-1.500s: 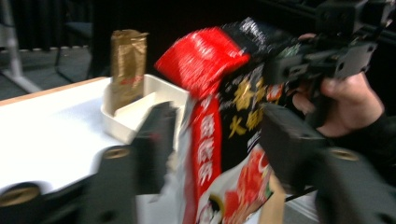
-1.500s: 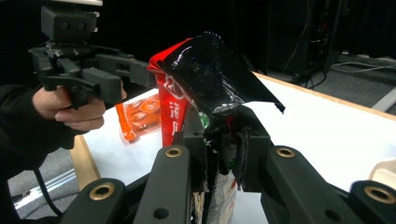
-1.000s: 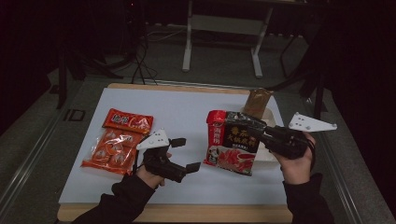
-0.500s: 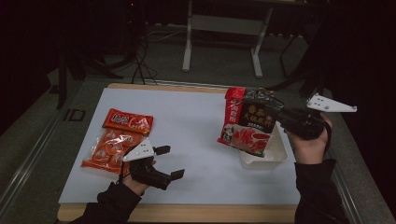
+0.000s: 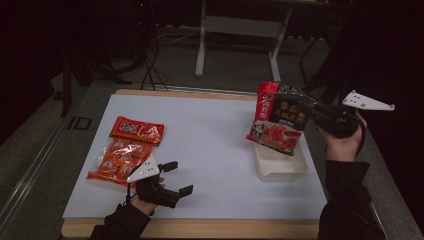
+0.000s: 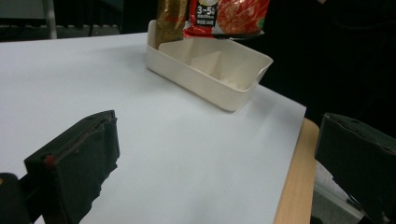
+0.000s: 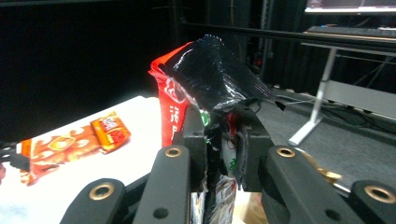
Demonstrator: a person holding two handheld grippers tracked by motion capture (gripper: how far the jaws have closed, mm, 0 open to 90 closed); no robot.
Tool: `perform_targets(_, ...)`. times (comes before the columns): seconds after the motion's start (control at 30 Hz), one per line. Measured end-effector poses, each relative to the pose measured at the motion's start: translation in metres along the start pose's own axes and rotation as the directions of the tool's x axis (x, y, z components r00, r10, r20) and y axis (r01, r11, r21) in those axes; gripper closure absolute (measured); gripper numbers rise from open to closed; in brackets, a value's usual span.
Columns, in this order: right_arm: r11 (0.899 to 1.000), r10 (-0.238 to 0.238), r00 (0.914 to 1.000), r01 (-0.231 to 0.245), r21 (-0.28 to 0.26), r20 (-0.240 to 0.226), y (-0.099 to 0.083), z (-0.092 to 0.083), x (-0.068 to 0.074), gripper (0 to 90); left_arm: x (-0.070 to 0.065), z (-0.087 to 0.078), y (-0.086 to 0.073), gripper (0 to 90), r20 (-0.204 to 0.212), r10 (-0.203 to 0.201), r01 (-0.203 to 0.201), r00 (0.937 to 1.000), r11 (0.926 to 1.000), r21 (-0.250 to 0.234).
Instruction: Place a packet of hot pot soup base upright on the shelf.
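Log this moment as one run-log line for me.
right gripper: shut on red-and-black packet, held above white bin | left gripper: open, empty, near table's front edge | two orange packets: on table, left

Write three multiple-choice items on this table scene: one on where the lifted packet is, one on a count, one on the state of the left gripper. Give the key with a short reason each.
1. Where is the red and black packet?
A. Flat on the mat beside the orange packets
B. Held up in the right gripper, above the white tray
C. Lying inside the tray

2. How many packets lie on the white mat at the left?
A. Two
B. Four
C. None

3. How is the left gripper?
A. Shut on an orange packet
B. Shut on the tray
C. Open, with nothing between its jaws

Key: 1 B, the right gripper view shows the jaws pinching the packet's edge, and the high view shows it off the table over the tray. 2 A, the small orange packet and the larger clear-fronted packet lie there. 3 C, the left gripper view shows the jaws wide apart over bare mat.
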State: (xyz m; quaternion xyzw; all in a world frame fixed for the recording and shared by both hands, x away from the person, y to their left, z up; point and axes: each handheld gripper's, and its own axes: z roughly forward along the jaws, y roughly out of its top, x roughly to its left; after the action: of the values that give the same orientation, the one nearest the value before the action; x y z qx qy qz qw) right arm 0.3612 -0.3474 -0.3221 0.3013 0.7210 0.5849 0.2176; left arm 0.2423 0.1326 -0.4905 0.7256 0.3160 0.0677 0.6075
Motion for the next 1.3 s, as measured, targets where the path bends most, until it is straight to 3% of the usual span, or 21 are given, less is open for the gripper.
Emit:
perform_targets(0.13, 1.000, -0.027, 0.9996, 0.027, 0.005, 0.011, -0.002, 0.004, -0.011, 77.2, -0.001, 0.002, -0.003, 0.4, 0.006, 0.011, -0.011, 0.9999, 0.9999, 0.010)
perform_targets(0.2, 0.999, -0.021, 0.9997, 0.022, 0.023, -0.010, -0.004, 0.007, -0.018, 76.7, -0.002, 0.002, -0.003, 0.4, 0.007, 0.016, -0.016, 0.9998, 0.9998, 0.007)
perform_targets(0.37, 0.999, -0.022, 0.9994, 0.021, 0.029, 0.026, -0.011, 0.012, -0.033, 76.7, -0.003, 0.001, -0.002, 0.4, 0.011, 0.019, -0.019, 0.9997, 0.9998, -0.004)
perform_targets(0.43, 0.998, -0.054, 0.9981, 0.053, 0.031, 0.029, -0.017, 0.017, -0.040, 76.6, -0.002, 0.001, -0.003, 0.4, 0.018, 0.014, -0.013, 0.9997, 0.9999, -0.010)
perform_targets(0.67, 0.997, -0.064, 0.9973, 0.063, 0.035, 0.035, -0.031, 0.029, -0.055, 76.3, -0.001, 0.001, -0.003, 0.4, 0.016, 0.009, -0.009, 0.9998, 0.9999, -0.011)
perform_targets(1.03, 0.996, -0.079, 0.9960, 0.077, 0.049, 0.040, -0.039, 0.042, -0.059, 76.1, 0.001, 0.003, -0.007, 0.4, 0.022, -0.008, 0.008, 0.9997, 1.0000, 0.001)
perform_targets(1.3, 0.994, -0.083, 0.9966, 0.083, 0.078, -0.002, -0.045, 0.051, -0.059, 75.7, 0.003, 0.003, -0.007, 0.4, 0.020, -0.018, 0.018, 0.9997, 0.9998, 0.000)
